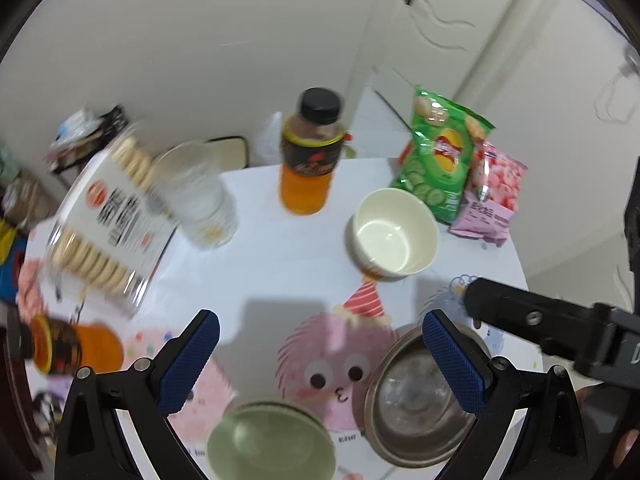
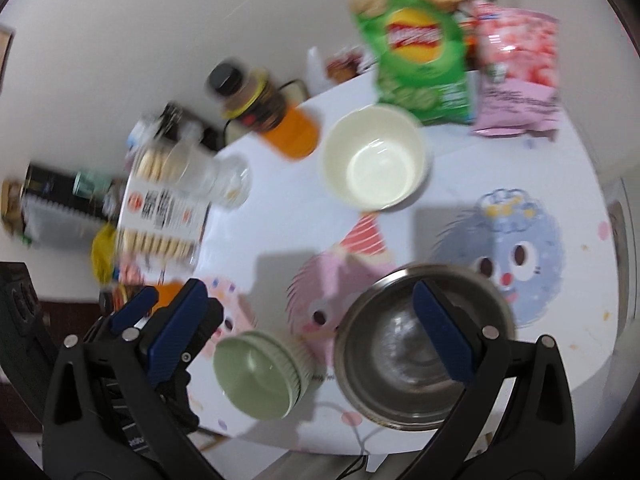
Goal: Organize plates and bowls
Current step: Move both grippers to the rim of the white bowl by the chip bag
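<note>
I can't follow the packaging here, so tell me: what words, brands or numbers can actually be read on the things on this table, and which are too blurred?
Nothing reads cleanly letter for letter.
Cookie box: large dark characters, too blurred to read.
Green chip bag: red and yellow logo, lettering blurred.
Pink snack bag: small print, unreadable.
Orange drink bottle: dark label, text unreadable.
Tablecloth: small print at the near edge, too blurred.
</note>
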Action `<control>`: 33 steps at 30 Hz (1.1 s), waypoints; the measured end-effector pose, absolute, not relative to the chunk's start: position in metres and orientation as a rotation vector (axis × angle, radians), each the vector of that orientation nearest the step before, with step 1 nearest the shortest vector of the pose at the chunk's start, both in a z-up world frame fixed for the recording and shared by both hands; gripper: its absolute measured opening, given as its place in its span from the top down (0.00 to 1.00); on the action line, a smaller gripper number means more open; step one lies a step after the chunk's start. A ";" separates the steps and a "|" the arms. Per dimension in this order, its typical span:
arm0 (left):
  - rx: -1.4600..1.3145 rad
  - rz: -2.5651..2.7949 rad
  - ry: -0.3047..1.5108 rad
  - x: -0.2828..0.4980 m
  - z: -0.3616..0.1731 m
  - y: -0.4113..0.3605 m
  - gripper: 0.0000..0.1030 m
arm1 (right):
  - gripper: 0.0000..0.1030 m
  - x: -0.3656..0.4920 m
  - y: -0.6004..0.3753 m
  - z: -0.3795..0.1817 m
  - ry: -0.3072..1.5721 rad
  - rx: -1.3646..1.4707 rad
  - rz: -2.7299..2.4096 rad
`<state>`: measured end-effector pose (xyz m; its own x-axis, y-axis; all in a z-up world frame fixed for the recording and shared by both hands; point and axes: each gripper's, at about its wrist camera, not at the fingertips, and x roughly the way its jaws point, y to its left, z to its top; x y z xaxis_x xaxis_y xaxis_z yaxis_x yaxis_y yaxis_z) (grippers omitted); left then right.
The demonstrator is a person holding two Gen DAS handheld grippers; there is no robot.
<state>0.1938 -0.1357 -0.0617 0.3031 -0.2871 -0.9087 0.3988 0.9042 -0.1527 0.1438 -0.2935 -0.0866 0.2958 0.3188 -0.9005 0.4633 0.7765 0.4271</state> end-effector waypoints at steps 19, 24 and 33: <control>0.070 -0.354 1.281 0.252 -0.128 -0.179 0.00 | 0.01 0.184 -0.380 -0.149 1.350 0.818 -0.203; 0.042 -0.345 1.333 0.267 -0.152 -0.187 0.00 | 0.01 0.201 -0.389 -0.187 1.418 0.869 -0.179; 0.079 -0.339 1.382 0.280 -0.178 -0.210 0.00 | 0.01 0.222 -0.404 -0.226 1.505 0.876 -0.159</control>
